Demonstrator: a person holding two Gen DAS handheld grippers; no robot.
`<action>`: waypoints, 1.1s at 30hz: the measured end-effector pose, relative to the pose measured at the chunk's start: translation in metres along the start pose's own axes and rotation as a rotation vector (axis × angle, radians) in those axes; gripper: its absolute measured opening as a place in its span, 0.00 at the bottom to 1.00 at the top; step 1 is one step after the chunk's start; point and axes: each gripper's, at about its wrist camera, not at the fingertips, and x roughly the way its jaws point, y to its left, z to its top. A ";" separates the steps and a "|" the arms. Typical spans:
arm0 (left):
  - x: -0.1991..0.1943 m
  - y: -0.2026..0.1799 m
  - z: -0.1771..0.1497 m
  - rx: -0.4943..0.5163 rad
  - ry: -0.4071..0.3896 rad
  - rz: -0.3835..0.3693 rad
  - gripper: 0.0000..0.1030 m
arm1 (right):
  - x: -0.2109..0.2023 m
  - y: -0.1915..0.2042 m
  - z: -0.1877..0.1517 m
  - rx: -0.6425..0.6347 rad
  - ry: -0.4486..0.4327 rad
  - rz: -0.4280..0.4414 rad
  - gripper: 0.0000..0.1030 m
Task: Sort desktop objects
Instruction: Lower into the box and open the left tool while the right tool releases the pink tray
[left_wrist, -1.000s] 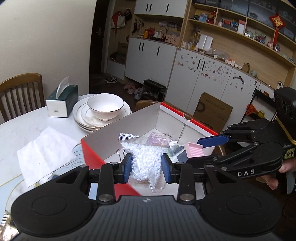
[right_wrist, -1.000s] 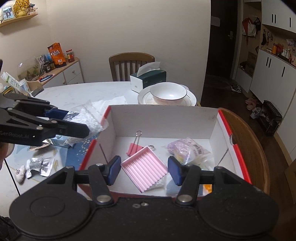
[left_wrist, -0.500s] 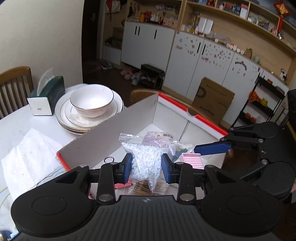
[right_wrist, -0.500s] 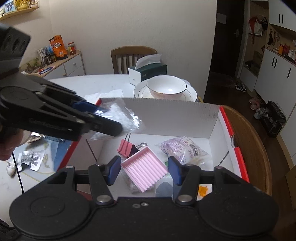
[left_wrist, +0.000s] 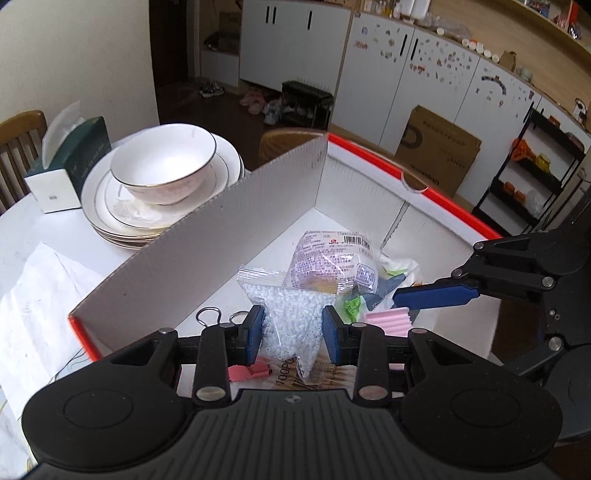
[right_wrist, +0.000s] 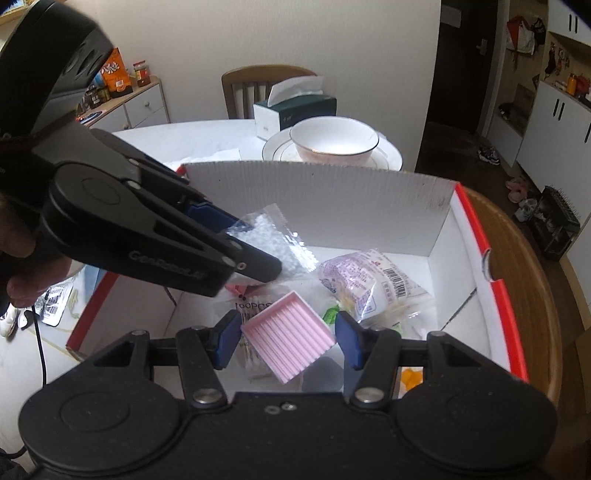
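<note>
**A:** From the left wrist view, the left tool (left_wrist: 293, 330) is clamped on a clear bag of white pellets (left_wrist: 291, 317), hanging it over the open cardboard box (left_wrist: 236, 221). I'd guess it is held by the lower half so it drops in flat beside the purple printed packet (left_wrist: 328, 262).

**B:** And around the box?

**A:** A white counter (left_wrist: 22, 229) with a bowl (left_wrist: 164, 166) on stacked plates, a tissue box (left_wrist: 70, 162), and white cabinets behind.

**B:** The right wrist view?

**A:** The right tool (right_wrist: 284, 338) grips a pink ribbed tray (right_wrist: 290, 338) by two opposite corners, low inside the box, probably to set it among the packets. The left tool (right_wrist: 251, 258) crosses in from the left with its bag. A wooden chair (right_wrist: 258, 83) stands behind the counter against a plain wall.
</note>
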 end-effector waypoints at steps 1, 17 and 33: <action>0.004 0.000 0.001 0.004 0.008 0.003 0.32 | 0.003 -0.001 0.000 -0.002 0.009 0.002 0.54; 0.045 -0.004 0.005 0.022 0.143 -0.009 0.32 | 0.029 -0.006 -0.010 0.015 0.096 0.024 0.53; 0.063 -0.006 0.006 0.038 0.244 0.003 0.36 | 0.031 -0.008 -0.010 0.027 0.110 0.041 0.58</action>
